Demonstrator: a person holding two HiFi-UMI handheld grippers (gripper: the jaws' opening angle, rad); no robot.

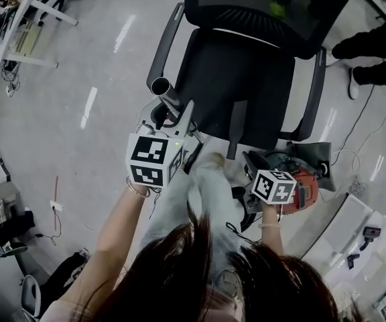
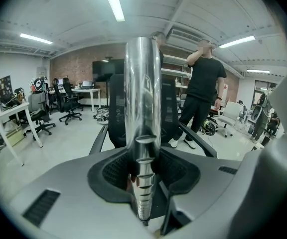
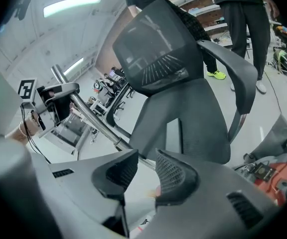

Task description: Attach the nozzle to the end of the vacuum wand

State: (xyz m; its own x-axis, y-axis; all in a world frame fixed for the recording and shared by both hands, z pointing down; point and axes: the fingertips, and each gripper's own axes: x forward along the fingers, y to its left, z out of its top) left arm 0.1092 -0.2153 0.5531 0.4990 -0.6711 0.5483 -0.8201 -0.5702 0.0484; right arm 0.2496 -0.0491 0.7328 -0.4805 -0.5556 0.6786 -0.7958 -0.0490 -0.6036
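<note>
The chrome vacuum wand point(image 1: 163, 91) rises between the pads of my left gripper point(image 1: 173, 121), its open round end pointing up toward the chair. In the left gripper view the wand point(image 2: 142, 93) stands upright in the middle of that gripper point(image 2: 143, 171), whose pads close on its ribbed lower section. My right gripper point(image 1: 256, 168) hangs low over the red vacuum body point(image 1: 305, 188). Its jaws point(image 3: 142, 176) stand apart with nothing between them, and the wand point(image 3: 91, 121) runs slanting behind them. I cannot pick out a nozzle for certain.
A black mesh office chair point(image 1: 240, 79) stands directly ahead, filling the right gripper view point(image 3: 183, 98). A grey part point(image 1: 315, 153) lies by the vacuum body point(image 3: 278, 178). A person in black point(image 2: 203, 83) stands behind the chair. Cables trail on the floor at the right.
</note>
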